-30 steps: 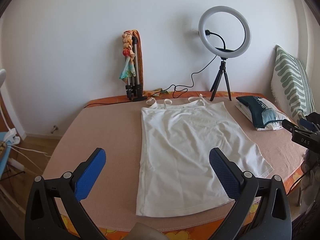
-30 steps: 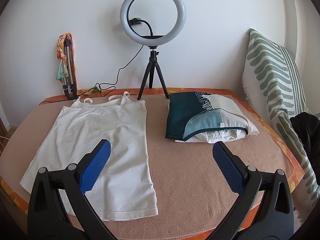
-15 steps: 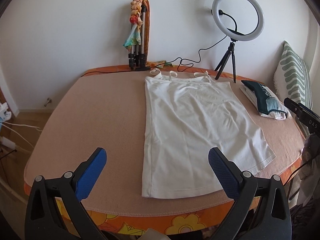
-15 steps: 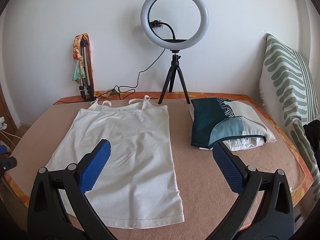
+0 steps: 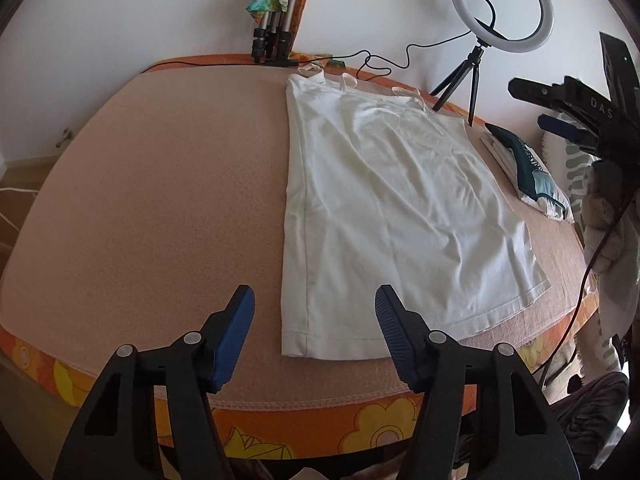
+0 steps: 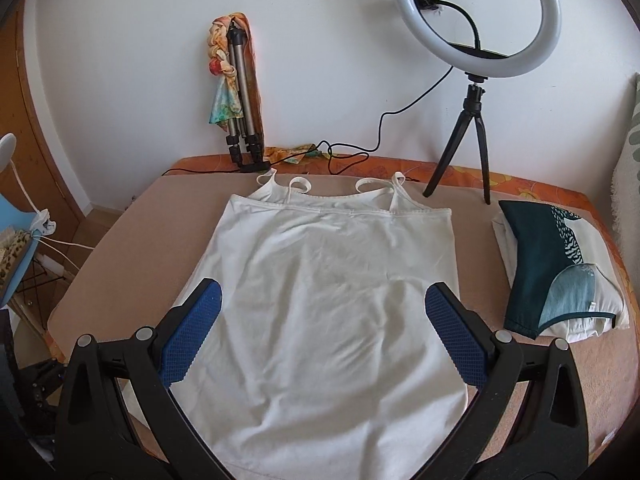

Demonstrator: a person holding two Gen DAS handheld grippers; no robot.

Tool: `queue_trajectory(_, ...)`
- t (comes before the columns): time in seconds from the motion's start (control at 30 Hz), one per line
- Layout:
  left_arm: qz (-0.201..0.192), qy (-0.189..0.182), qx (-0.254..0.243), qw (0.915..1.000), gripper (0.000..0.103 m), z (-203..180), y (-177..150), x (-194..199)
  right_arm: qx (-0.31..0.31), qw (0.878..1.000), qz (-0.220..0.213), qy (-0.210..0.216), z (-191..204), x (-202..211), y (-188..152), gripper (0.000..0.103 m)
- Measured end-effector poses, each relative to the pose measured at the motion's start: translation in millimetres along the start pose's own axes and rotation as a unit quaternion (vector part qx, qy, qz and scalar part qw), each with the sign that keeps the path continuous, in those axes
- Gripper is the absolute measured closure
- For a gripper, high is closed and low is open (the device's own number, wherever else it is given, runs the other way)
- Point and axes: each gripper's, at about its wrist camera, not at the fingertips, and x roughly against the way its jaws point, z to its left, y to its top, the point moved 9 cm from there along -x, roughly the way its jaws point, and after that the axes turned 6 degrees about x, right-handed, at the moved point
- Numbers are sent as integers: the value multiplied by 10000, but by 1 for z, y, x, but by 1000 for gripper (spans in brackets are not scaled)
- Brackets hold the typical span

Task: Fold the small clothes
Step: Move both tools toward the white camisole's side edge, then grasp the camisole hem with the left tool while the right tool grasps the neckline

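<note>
A white strappy top [image 5: 392, 208] lies flat on the pink-covered table [image 5: 160, 200], straps toward the wall, hem toward me. It also shows in the right wrist view [image 6: 328, 300]. My left gripper [image 5: 314, 320] is open and empty, hovering over the top's near left hem corner. My right gripper [image 6: 323, 322] is open and empty, above the middle of the top. It also shows at the right edge of the left wrist view [image 5: 576, 116].
A stack of folded clothes [image 6: 560, 272] with a dark teal piece on top lies right of the top. A ring light on a tripod [image 6: 476, 40], its cable [image 6: 360, 156] and a folded tripod [image 6: 244, 108] stand at the back by the wall. A striped cushion [image 5: 576, 168] is at the far right.
Both grippers have moved forward and lower over the table. The left now sits over the hem corner, the right has shifted left over the top's middle. Both stay open.
</note>
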Motion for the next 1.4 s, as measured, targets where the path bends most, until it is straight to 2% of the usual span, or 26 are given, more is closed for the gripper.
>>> queue_trajectory(0.13, 162, -185, -3, 9997, 58, -3, -7, -6, 11, 9982, 358, 488, 33, -35, 19, 3)
queue_trajectory(0.27, 289, -315, 113, 9990, 58, 0, -11, -10, -9, 9953, 640, 721, 58, -69, 35, 10)
queue_trajectory(0.33, 340, -367, 191, 9986, 64, 4, -13, -13, -14, 9938, 745, 830, 69, -86, 43, 14)
queue_trajectory(0.47, 377, -363, 319, 9981, 67, 12, -15, -17, -17, 9908, 1009, 905, 84, -123, 58, 19)
queue_trajectory(0.6, 535, -482, 422, 9965, 75, 15, -21, -23, -31, 9849, 1367, 1061, 103, -158, 66, 26)
queue_trajectory(0.67, 558, -514, 425, 9962, 76, 15, -22, -25, -7, 9825, 1507, 1092, 112, -173, 67, 29)
queue_trajectory(0.9, 581, -570, 398, 9959, 80, 13, -22, -28, 173, 9747, 1931, 1110, 139, -224, 65, 35)
queue_trajectory(1.1, 609, -648, 414, 9952, 91, 15, -21, -30, 435, 9738, 2084, 795, 146, -254, 69, 41)
queue_trajectory(1.4, 544, -1009, 609, 9915, 98, 15, -15, -28, 545, 9690, 2374, 417, 142, -287, 64, 66)
